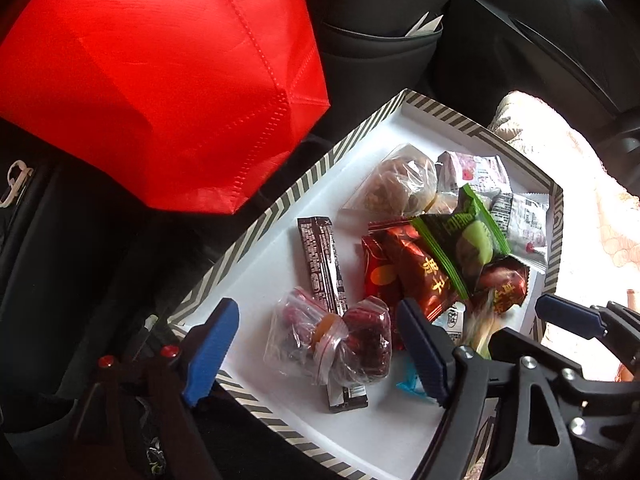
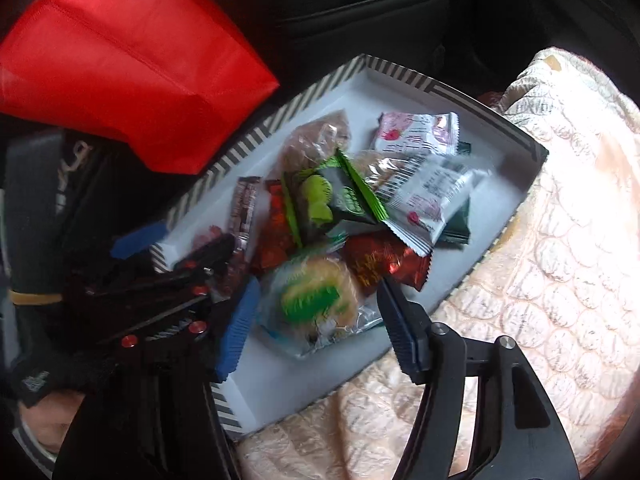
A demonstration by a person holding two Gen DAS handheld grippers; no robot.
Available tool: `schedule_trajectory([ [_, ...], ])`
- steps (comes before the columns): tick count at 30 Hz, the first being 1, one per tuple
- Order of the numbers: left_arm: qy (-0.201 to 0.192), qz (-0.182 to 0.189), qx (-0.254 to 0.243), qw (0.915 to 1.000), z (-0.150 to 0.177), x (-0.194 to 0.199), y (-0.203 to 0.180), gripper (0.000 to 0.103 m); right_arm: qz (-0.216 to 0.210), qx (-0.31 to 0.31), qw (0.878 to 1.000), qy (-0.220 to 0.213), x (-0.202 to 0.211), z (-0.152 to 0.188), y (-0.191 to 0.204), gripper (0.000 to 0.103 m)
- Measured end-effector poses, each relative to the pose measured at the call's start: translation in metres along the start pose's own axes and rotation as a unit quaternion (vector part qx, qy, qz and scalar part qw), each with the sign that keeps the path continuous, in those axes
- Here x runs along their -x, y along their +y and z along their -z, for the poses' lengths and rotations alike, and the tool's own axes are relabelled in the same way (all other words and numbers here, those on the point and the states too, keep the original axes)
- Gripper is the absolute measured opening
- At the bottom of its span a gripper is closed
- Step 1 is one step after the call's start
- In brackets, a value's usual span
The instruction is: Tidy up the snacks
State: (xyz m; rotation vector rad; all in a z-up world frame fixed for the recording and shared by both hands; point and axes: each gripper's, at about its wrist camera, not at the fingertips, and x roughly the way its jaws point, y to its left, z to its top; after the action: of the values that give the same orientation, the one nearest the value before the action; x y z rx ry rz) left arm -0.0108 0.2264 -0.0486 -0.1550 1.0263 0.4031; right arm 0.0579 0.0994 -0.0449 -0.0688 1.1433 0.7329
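A white tray (image 1: 280, 240) with a striped rim holds several snacks: a dark stick pack (image 1: 320, 260), red-brown packets (image 1: 416, 276), a green packet (image 1: 460, 236), white strawberry packets (image 2: 416, 136) and clear bags (image 1: 328, 336). My left gripper (image 1: 316, 348) is open just above the clear bags of dark red sweets. My right gripper (image 2: 316, 320) is open around a clear-wrapped round cake with a green label (image 2: 316, 300), fingers wide and not touching it. The right gripper also shows in the left wrist view (image 1: 560, 312).
A red fabric bag (image 1: 160, 80) stands left of the tray. A cream quilted cloth (image 2: 540, 240) lies under and right of the tray. Dark car seats and a seat-back pocket (image 1: 380, 40) lie behind.
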Motion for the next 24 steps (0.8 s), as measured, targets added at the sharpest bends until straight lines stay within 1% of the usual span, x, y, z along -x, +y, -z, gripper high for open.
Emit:
schedule_trajectory([
  [2, -0.005, 0.001, -0.002, 1.0000, 0.001, 0.004, -0.001, 0.083, 0.001, -0.004, 1.000, 0.006, 0.000, 0.001, -0.002, 0.062],
  [4, -0.009, 0.004, -0.006, 0.9999, 0.001, 0.008, -0.003, 0.084, -0.010, -0.017, 1.000, -0.008, 0.008, 0.002, -0.005, 0.062],
  [5, -0.011, 0.007, -0.007, 0.9999, 0.002, 0.009, -0.005, 0.085, -0.007, -0.020, 1.000, -0.015, 0.012, 0.004, -0.007, 0.062],
  [10, -0.020, 0.024, -0.014, 0.9994, 0.004, 0.017, -0.018, 0.085, 0.037, -0.027, 0.998, -0.045, 0.033, 0.018, -0.016, 0.062],
  [15, -0.032, 0.022, -0.021, 0.9990, 0.009, 0.027, -0.030, 0.086, 0.089, -0.041, 0.992, -0.085, 0.056, 0.033, -0.021, 0.062],
  [18, -0.039, 0.026, -0.017, 0.9988, 0.012, 0.034, -0.033, 0.086, 0.113, -0.042, 0.989, -0.091, 0.066, 0.039, -0.025, 0.062],
  [22, -0.053, 0.014, -0.023, 0.9983, 0.016, 0.043, -0.038, 0.090, 0.118, -0.058, 0.987, -0.096, 0.070, 0.039, -0.032, 0.062],
  [24, -0.056, 0.014, -0.022, 0.9981, 0.018, 0.048, -0.038, 0.091, 0.121, -0.063, 0.986, -0.093, 0.070, 0.039, -0.032, 0.062],
])
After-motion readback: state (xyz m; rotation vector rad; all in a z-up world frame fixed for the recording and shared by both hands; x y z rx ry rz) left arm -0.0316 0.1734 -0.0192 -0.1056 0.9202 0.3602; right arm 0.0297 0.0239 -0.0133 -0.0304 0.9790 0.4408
